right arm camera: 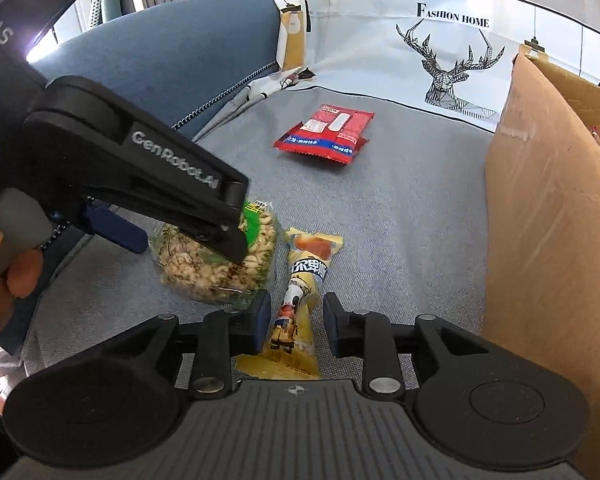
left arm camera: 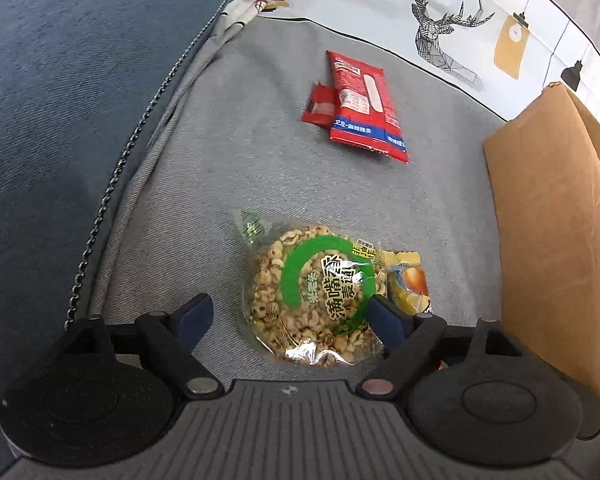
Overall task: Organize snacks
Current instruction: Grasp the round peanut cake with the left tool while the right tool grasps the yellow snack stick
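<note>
A round puffed-grain cake in a clear wrapper with a green label lies on the grey sofa seat. My left gripper is open, its jaws wide on either side of the cake; it also shows in the right wrist view. A yellow snack stick packet lies beside the cake; its tip shows in the left wrist view. My right gripper is open, its blue pads on either side of the yellow packet, apart from it. Red snack packets lie farther back.
A cardboard box stands at the right on the seat. A blue sofa arm rises at the left. A white cloth with a deer print covers the sofa back.
</note>
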{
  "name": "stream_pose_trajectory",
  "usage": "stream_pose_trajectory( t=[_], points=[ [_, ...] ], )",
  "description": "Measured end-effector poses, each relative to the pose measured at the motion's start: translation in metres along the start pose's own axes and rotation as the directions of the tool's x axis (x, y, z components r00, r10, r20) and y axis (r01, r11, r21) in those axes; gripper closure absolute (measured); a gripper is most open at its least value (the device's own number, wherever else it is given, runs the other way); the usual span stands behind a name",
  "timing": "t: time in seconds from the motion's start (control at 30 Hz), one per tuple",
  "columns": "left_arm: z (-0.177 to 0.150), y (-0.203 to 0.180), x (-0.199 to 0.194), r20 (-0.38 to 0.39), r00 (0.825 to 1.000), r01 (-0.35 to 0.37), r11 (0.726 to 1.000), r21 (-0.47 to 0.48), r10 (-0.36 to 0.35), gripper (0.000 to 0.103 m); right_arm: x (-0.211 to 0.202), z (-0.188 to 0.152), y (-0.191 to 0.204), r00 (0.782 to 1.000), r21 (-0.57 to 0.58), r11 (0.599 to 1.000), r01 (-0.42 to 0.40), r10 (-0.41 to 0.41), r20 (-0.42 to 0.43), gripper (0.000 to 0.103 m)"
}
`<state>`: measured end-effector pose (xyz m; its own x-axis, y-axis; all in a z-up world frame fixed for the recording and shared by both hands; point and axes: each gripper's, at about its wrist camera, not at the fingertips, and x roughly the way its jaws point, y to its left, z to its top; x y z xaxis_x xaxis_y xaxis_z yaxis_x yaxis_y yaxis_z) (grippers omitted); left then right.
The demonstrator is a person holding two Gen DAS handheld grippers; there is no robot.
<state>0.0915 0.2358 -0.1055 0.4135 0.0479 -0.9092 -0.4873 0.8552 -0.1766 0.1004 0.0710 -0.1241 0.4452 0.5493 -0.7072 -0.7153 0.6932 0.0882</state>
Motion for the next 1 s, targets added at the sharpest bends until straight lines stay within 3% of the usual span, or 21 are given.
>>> stream_pose_trajectory(
  t=[0.13,0.2,0.37,0.53,1.0],
  points=[
    [0.003,0.000,0.003,-0.004,1.000,0.006,1.000,-0.011,-0.006,0.014,0.001,-0.001,0.001,1.000,-0.014,1.000,0.013,-0.013,-0.005,0.089],
    [0.002,0.001,0.002,-0.004,1.000,0.009,1.000,-0.016,-0.009,0.014,0.000,-0.001,0.000,0.999,-0.022,0.999,0.032,-0.032,0.003,0.091],
    [0.002,0.001,0.001,0.000,1.000,0.025,0.999,-0.019,-0.025,0.015,-0.005,-0.001,-0.001,0.998,-0.022,0.998,0.054,-0.053,0.030,0.092],
    [0.000,-0.008,0.006,-0.030,0.999,0.025,0.999,0.029,-0.024,0.015,0.002,-0.004,0.000,0.998,-0.034,0.998,0.051,-0.052,-0.024,0.090],
    [-0.001,-0.012,0.009,-0.026,1.000,0.018,0.999,0.043,-0.017,0.015,0.004,-0.004,-0.001,0.999,-0.035,0.998,0.049,-0.049,-0.022,0.089]
  ],
)
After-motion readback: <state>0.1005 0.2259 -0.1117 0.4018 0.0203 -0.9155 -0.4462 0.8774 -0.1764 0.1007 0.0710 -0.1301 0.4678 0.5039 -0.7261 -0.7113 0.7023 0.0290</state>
